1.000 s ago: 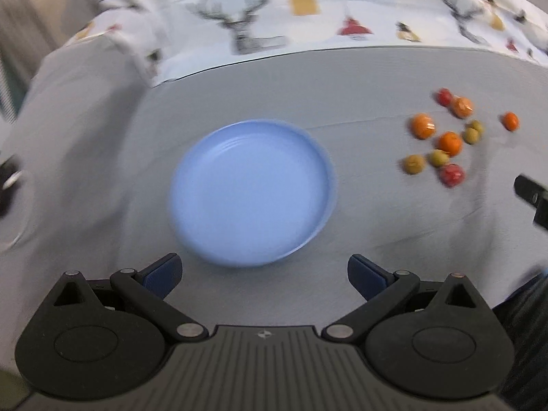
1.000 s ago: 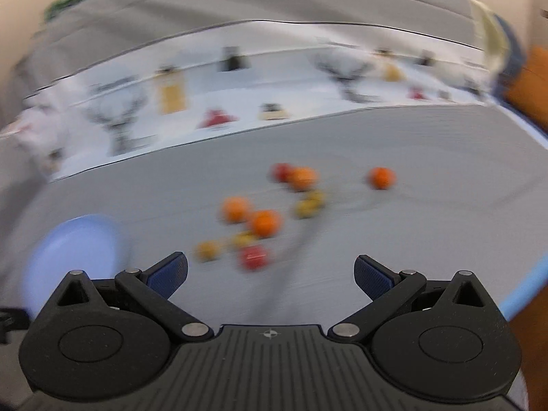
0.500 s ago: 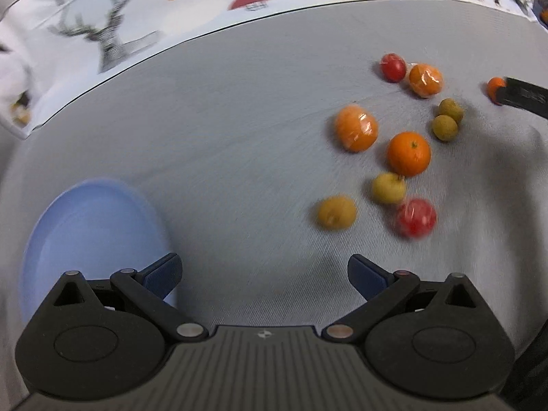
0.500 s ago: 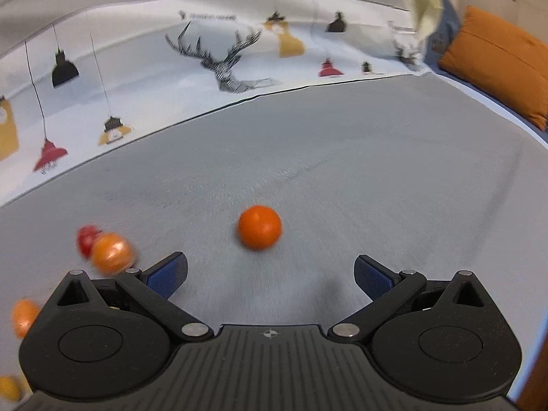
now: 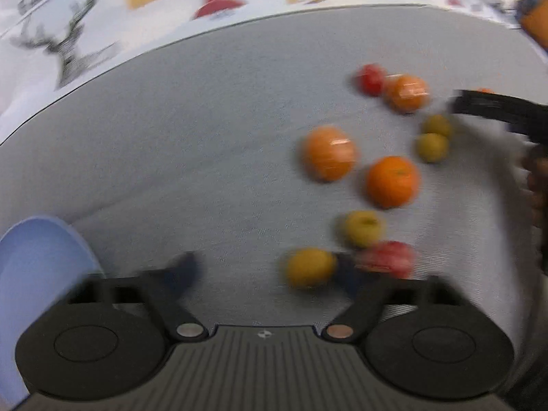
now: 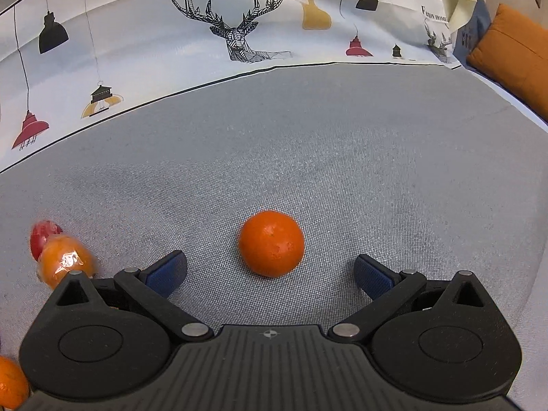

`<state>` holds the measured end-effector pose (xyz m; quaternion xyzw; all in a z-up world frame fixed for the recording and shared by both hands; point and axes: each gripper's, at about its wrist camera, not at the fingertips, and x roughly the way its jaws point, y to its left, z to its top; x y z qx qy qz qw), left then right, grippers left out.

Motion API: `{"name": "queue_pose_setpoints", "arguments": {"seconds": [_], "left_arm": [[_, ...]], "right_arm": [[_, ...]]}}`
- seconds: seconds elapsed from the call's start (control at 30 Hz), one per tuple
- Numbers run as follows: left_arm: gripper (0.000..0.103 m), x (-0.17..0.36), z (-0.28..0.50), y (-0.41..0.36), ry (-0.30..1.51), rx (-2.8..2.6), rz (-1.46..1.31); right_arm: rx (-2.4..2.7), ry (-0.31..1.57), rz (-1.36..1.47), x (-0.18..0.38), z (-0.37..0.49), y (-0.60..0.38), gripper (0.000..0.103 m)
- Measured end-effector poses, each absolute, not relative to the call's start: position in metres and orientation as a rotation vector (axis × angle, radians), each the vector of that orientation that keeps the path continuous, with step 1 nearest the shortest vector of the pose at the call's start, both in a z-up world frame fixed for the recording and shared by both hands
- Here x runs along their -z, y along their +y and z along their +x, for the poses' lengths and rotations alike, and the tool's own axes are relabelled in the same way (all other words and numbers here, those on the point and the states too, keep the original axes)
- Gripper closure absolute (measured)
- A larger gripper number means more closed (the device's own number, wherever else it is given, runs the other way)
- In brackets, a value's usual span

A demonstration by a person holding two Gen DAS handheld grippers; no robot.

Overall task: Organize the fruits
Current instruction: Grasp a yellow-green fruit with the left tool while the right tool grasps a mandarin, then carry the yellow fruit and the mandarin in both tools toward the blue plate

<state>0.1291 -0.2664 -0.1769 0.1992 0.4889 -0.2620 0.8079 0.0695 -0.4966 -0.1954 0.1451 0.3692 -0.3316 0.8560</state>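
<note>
In the left wrist view my left gripper [image 5: 267, 270] is open and empty, low over the grey cloth. A yellow fruit [image 5: 310, 267] lies just ahead of it, with a red fruit [image 5: 387, 258], another yellow fruit [image 5: 363, 227], two oranges [image 5: 392, 181] [image 5: 328, 154] and more fruit beyond. The blue plate [image 5: 37, 260] is at the lower left. In the right wrist view my right gripper [image 6: 270, 274] is open and empty, with a lone orange [image 6: 271, 248] just ahead between the fingers. A wrapped orange [image 6: 65, 263] and a red fruit [image 6: 42, 236] lie to its left.
The grey cloth meets a white printed cloth with deer and lamps [image 6: 236, 34] at the back. An orange cushion [image 6: 513, 58] lies at the far right. The right gripper's black arm [image 5: 496, 109] enters the left wrist view from the right.
Both grippers have moved closer to the fruit. The left view now has the yellow fruit near its fingers and the plate farther left. The lone orange now sits larger between the right fingers.
</note>
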Motion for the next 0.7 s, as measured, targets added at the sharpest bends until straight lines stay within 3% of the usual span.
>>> {"name": "queue_pose_setpoints", "arguments": {"seconds": [0.03, 0.07, 0.1, 0.3, 0.43, 0.7], "left_arm": [[0.07, 0.173, 0.123, -0.269, 1.024, 0.573, 0.452], [0.072, 0.171, 0.117, -0.273, 1.0, 0.568, 0.489], [0.072, 0.168, 0.113, -0.275, 0.974, 0.571, 0.5], [0.072, 0.136, 0.097, -0.265, 0.923, 0.562, 0.476], [0.072, 0.092, 0.081, -0.239, 0.877, 0.54, 0.448], [0.072, 0.029, 0.027, -0.148, 0.899, 0.486, 0.384]], "right_arm": [[0.703, 0.767, 0.31, 0.193, 0.068, -0.496, 0.015], [0.704, 0.747, 0.303, 0.189, 0.065, -0.493, 0.045], [0.693, 0.725, 0.286, 0.186, 0.064, -0.49, 0.064], [0.792, 0.663, 0.238, 0.171, 0.052, -0.487, 0.068], [0.844, 0.549, 0.226, 0.127, 0.021, -0.473, 0.068], [0.58, 0.522, 0.214, 0.05, -0.086, -0.357, 0.068]]}}
